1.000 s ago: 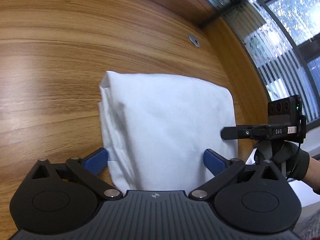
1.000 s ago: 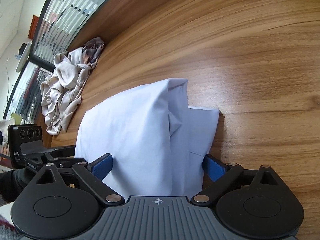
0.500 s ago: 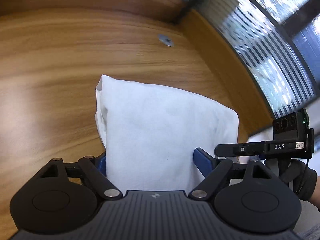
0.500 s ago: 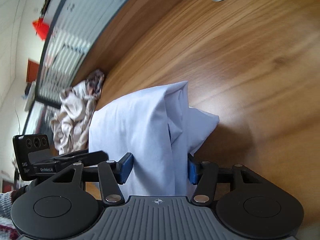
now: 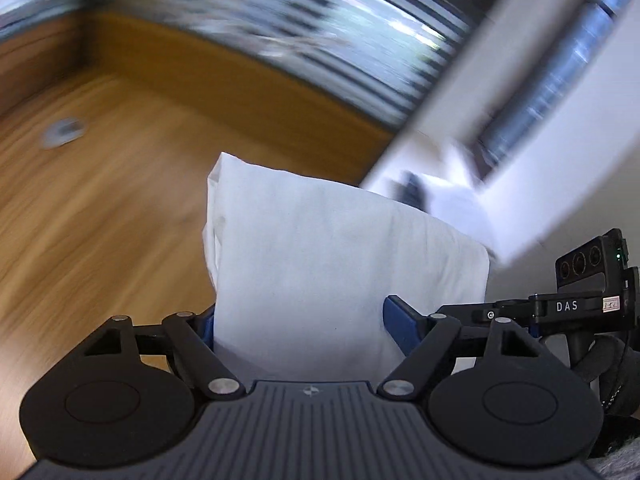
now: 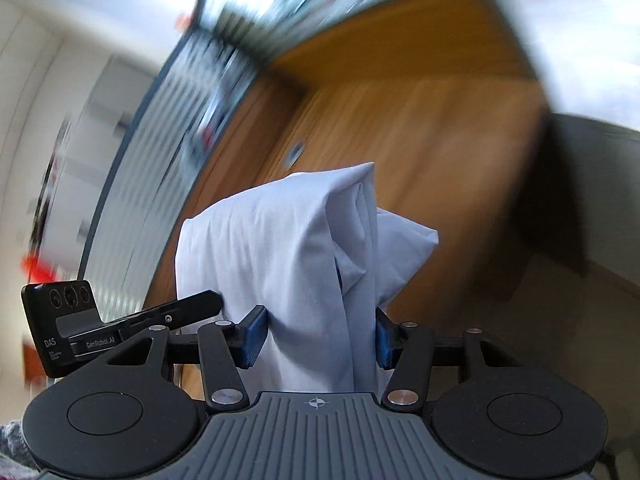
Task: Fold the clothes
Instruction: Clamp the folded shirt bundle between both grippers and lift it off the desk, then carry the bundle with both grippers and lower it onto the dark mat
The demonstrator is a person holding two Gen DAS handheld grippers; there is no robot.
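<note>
A folded white garment [image 5: 320, 276] is held up off the wooden table [image 5: 100, 200] between both grippers. My left gripper [image 5: 304, 320] is shut on its near edge, blue pads pressing either side. My right gripper [image 6: 318, 336] is shut on the other edge of the same garment [image 6: 288, 252], which bunches into folds on its right side. The right gripper also shows at the right of the left wrist view [image 5: 560, 308], and the left gripper shows at the left of the right wrist view [image 6: 100, 328].
The background is motion-blurred. A round metal grommet [image 5: 64, 132] sits in the tabletop. Striped window blinds [image 5: 320, 28] run behind the table. A white wall or pillar [image 5: 540, 120] stands to the right, and a dark shape [image 6: 560, 208] lies past the table's edge.
Both grippers have closed on the folded garment and lifted it off the table, swinging it up and to the side. The pile of crumpled clothes has left the right wrist view.
</note>
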